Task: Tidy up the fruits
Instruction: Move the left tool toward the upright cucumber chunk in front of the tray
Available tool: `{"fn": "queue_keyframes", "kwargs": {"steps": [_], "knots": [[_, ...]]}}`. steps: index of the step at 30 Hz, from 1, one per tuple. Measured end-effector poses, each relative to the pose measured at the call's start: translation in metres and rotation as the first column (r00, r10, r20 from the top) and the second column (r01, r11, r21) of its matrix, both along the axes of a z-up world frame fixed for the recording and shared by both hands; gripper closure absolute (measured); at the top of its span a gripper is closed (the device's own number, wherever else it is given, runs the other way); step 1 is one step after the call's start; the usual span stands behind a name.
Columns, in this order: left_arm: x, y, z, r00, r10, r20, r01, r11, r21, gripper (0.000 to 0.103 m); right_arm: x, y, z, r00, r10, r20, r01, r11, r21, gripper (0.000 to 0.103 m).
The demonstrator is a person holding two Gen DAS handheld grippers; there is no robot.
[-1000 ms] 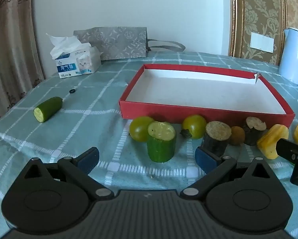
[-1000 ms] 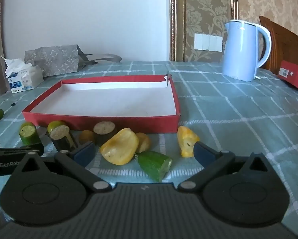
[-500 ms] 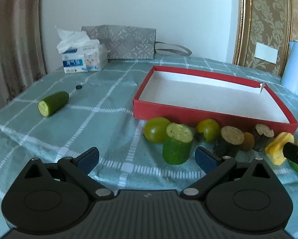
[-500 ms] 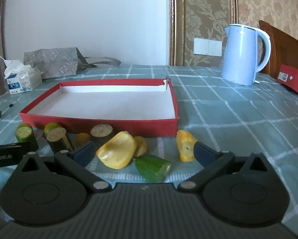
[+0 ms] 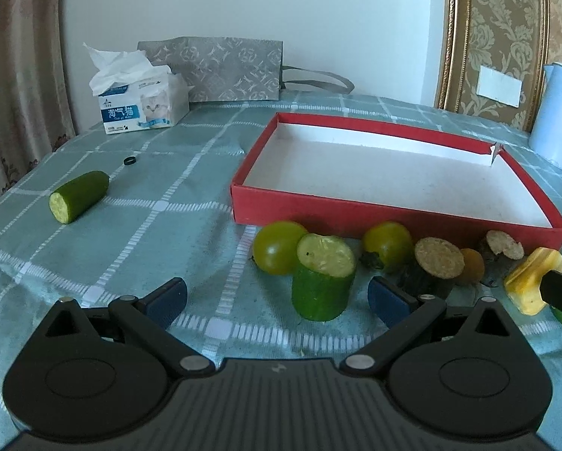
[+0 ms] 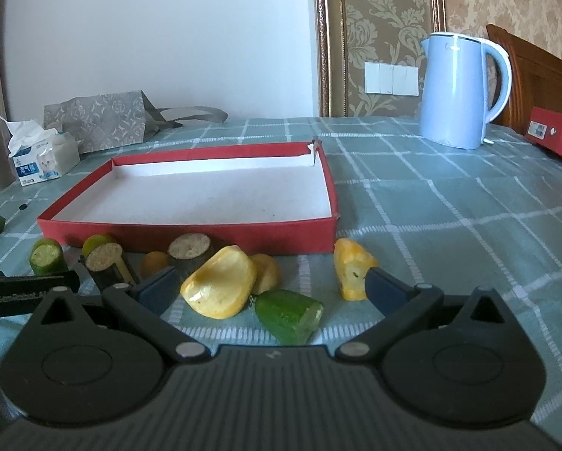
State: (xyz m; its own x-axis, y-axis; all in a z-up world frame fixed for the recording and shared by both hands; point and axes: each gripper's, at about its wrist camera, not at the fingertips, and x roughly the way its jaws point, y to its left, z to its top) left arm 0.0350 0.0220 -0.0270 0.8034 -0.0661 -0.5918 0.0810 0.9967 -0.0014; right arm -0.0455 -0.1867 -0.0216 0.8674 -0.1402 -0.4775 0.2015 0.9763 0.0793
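Now we hold both tools low over the table point(image 5: 138, 225), each spread wide and gripping nothing. Between the left tool point(image 5: 277, 295) fingers, toward one o'clock, stands an upright cucumber piece point(image 5: 323, 277), green tomatoes just behind it. Ahead of the right tool point(image 6: 269, 288) lie a yellow chunk point(image 6: 218, 286) and a cucumber wedge point(image 6: 289, 315) (on its side). At twelve o'clock sits the red tray point(image 6: 190, 236), nothing in it.

A woven checked cloth point(image 5: 138, 225) covered the tabletop; the red tray point(image 5: 356, 212) looked like matt card, white paper inside; the blue kettle point(image 6: 455, 90) was glossy plastic; tomatoes point(image 5: 277, 248) shone smooth; grippers point(image 5: 277, 297) were matt black plastic
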Motion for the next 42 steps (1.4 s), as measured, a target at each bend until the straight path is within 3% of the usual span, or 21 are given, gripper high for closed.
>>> {"fn": "queue_keyframes", "kwargs": {"steps": [22, 42], "knots": [[0.0058, -0.0041, -0.0014, 1.000, 0.013, -0.017, -0.013, 1.000, 0.017, 0.000, 0.0020, 0.0036, -0.0044, 0.999, 0.031, -0.027, -0.031, 1.000, 0.005, 0.000], [0.0034, 0.0029, -0.0002, 1.000, -0.005, -0.005, 0.005, 0.999, -0.035, 0.000, 0.0018, -0.0016, -0.0071, 0.998, 0.044, -0.038, -0.042, 0.997, 0.060, 0.000]]}}
